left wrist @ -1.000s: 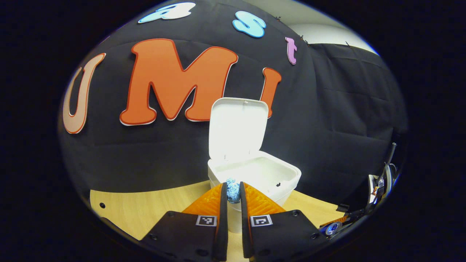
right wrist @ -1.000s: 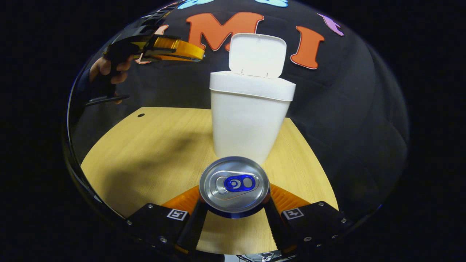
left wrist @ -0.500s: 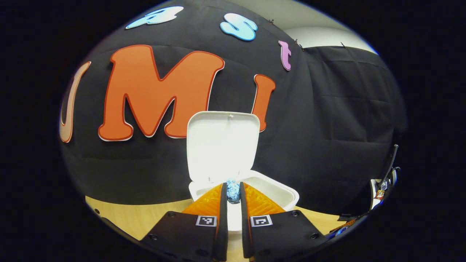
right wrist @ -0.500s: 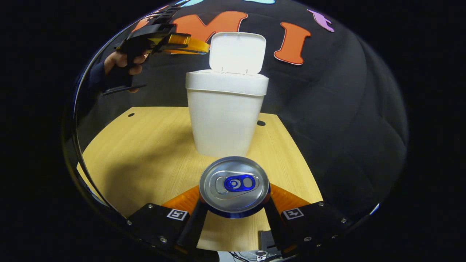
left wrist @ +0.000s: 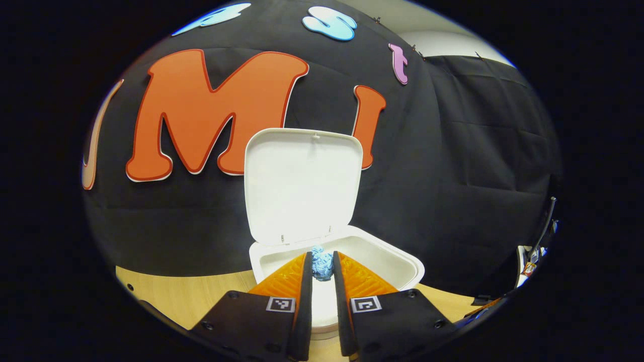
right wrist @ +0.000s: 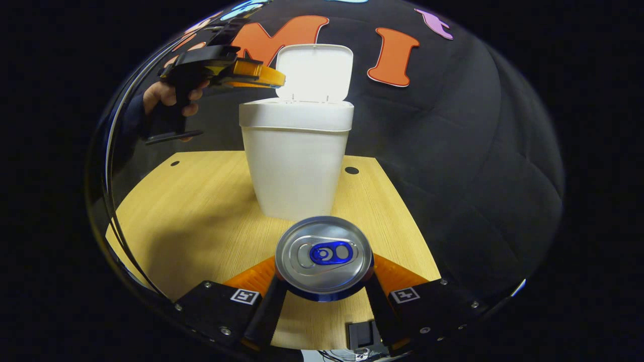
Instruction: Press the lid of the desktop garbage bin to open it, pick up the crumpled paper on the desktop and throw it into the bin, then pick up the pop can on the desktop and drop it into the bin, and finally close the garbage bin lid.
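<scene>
Above the open bin (left wrist: 397, 259), in the left gripper view, the crumpled paper (left wrist: 322, 265) is pinched between the nearly closed fingers of the left gripper (left wrist: 322, 271), over the bin's mouth; the lid (left wrist: 302, 183) is raised upright behind it. The paper's release is judged to be next.

In front of the bin (right wrist: 294, 156), in the right gripper view, the pop can (right wrist: 324, 257) is clamped by the right gripper (right wrist: 324, 289), its long axis and top pointed at the camera. Its drop and the lid's (right wrist: 314, 70) closing are left.
</scene>
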